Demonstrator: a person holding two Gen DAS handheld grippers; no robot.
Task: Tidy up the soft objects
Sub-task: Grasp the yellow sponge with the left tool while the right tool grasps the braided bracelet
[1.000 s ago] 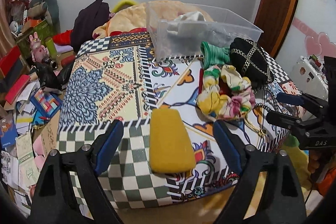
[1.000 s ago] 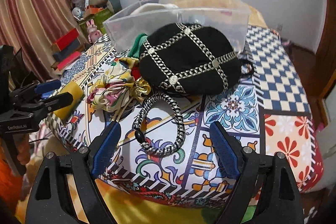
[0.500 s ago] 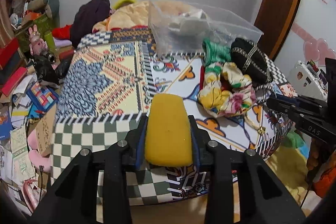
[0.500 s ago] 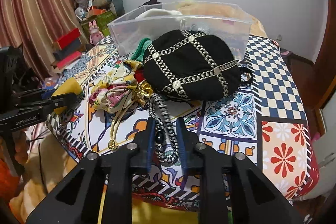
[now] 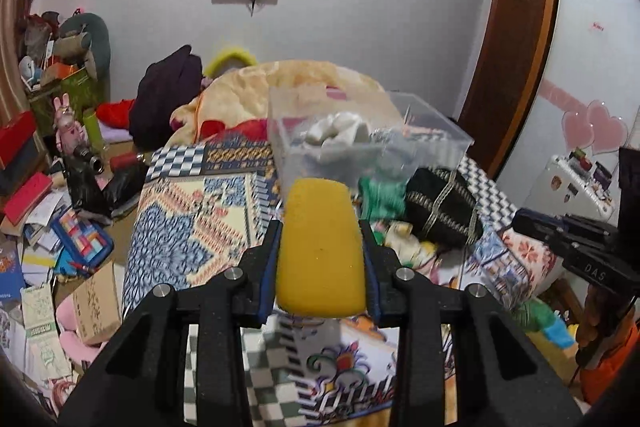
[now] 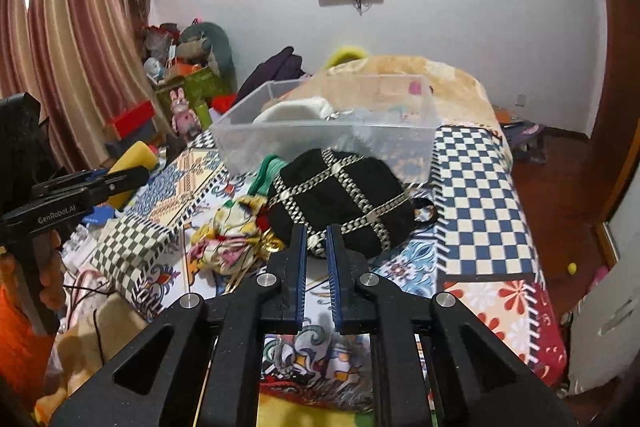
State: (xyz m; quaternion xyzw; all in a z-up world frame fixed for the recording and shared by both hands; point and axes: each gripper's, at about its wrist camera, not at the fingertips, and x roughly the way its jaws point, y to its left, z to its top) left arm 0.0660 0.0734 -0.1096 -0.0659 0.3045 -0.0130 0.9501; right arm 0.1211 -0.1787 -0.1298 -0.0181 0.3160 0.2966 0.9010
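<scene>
My left gripper (image 5: 320, 247) is shut on a yellow sponge (image 5: 320, 247) and holds it lifted above the patterned bed cover (image 5: 192, 227); it also shows in the right wrist view (image 6: 132, 157). My right gripper (image 6: 317, 239) is nearly shut just in front of the black quilted bag (image 6: 340, 199); the bag's braided strap is hidden, so I cannot see whether it is held. A clear plastic bin (image 6: 328, 131) with white cloth stands behind the bag. A floral cloth bundle (image 6: 230, 239) and a green cloth (image 6: 266, 171) lie left of the bag.
A heap of blankets (image 5: 280, 83) lies behind the bin. Books, boxes and toys (image 5: 60, 211) clutter the floor on the left. A wooden door (image 5: 516, 39) is at the right. The bed's near edge drops off below both grippers.
My left gripper closed on the yellow sponge and lifted it off the bed. My right gripper closed around the braided strap and rose; the strap is now out of sight.
</scene>
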